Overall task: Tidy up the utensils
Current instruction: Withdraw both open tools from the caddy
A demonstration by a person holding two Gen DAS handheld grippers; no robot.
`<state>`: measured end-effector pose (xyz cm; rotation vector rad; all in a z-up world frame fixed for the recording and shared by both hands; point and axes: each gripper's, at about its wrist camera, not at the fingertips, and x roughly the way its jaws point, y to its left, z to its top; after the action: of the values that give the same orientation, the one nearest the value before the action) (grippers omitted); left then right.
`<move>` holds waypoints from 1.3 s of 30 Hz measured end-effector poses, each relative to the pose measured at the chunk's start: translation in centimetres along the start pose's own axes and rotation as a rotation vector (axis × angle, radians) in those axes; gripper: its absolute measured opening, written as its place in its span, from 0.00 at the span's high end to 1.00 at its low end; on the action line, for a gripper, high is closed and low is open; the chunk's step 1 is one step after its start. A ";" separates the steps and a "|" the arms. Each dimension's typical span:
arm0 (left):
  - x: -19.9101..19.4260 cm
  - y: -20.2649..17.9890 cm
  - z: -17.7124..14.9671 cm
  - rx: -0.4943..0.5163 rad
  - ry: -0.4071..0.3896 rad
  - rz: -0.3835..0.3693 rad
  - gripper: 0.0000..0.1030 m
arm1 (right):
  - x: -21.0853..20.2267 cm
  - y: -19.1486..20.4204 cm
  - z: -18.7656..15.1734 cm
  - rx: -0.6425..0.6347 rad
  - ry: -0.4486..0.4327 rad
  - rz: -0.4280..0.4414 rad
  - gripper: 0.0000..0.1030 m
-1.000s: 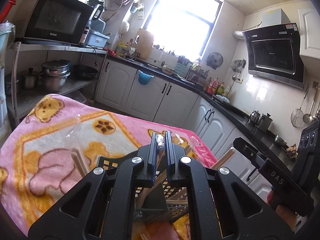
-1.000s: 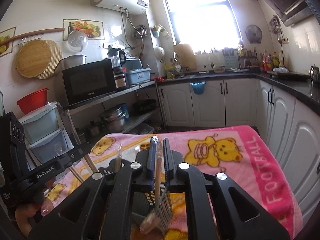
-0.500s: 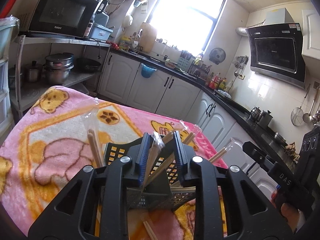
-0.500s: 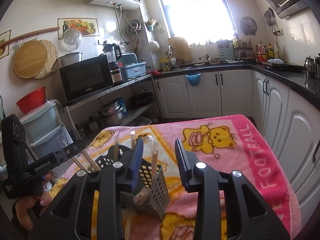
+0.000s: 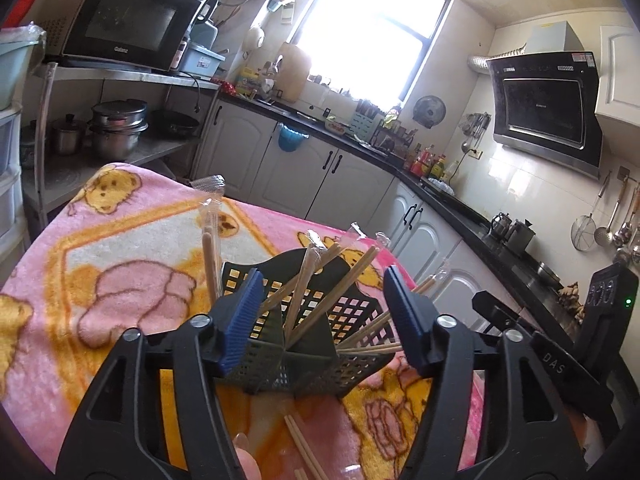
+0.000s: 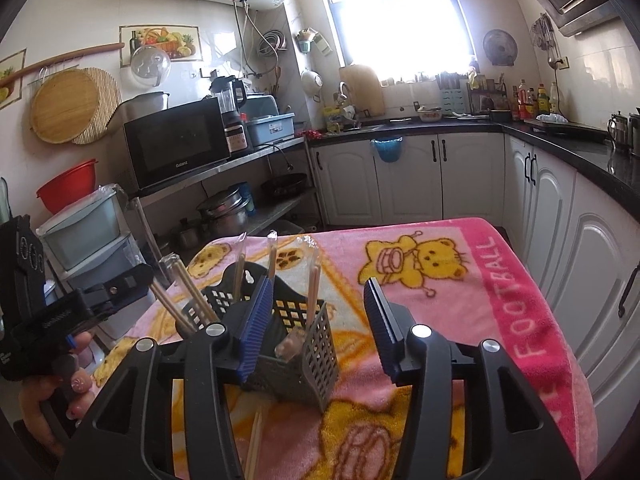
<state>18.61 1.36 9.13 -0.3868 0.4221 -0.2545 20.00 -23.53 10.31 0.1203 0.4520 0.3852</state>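
A black perforated utensil caddy (image 5: 352, 312) stands on the pink bear blanket (image 5: 120, 264). Several plastic-wrapped wooden chopsticks (image 5: 308, 276) lean in its compartments. My left gripper (image 5: 323, 300) is just in front of it, jaws opening, blue pads clear of the caddy and the sticks. In the right wrist view the same caddy (image 6: 316, 344) holds upright wrapped chopsticks (image 6: 312, 292). My right gripper (image 6: 318, 300) faces it with jaws opening, and nothing is pressed between the pads. Loose chopsticks (image 5: 304, 444) lie on the blanket below the caddy.
The blanket-covered table (image 6: 500, 280) ends near white cabinets (image 6: 580, 280) on the right. A metal rack with a microwave (image 6: 176, 148) and pots (image 6: 224, 212) stands beyond the far edge. A hand (image 6: 48, 388) holds the left gripper's housing (image 6: 64, 320) at the left.
Both grippers went from shut on wrapped chopsticks to wide open. The released sticks now stand in the caddy, and both grippers have drawn back from it a little.
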 end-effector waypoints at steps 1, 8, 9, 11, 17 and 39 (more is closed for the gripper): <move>-0.3 0.0 -0.1 -0.001 -0.002 -0.003 0.41 | -0.2 0.0 -0.1 0.001 0.000 0.000 0.52; -1.3 -0.2 -0.2 -0.004 -0.009 -0.007 0.31 | -0.9 0.4 -0.2 -0.005 -0.003 0.004 0.49; -1.4 -0.2 -0.2 -0.004 -0.011 -0.010 0.27 | -1.0 0.5 -0.3 -0.009 -0.003 0.004 0.47; -1.7 -0.3 -0.3 0.003 -0.011 -0.011 0.23 | -1.3 0.7 -0.4 -0.015 -0.005 -0.001 0.46; -2.5 -0.3 -0.7 0.006 -0.008 -0.008 0.12 | -2.0 1.0 -0.9 -0.027 -0.001 0.000 0.42; -3.9 3.4 -3.4 -0.054 0.048 0.095 0.10 | -2.0 2.3 -4.7 -0.073 0.107 0.023 0.41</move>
<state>14.26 4.59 6.25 -0.4133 0.4946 -0.1602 15.47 -22.06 7.41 0.0338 0.5417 0.4314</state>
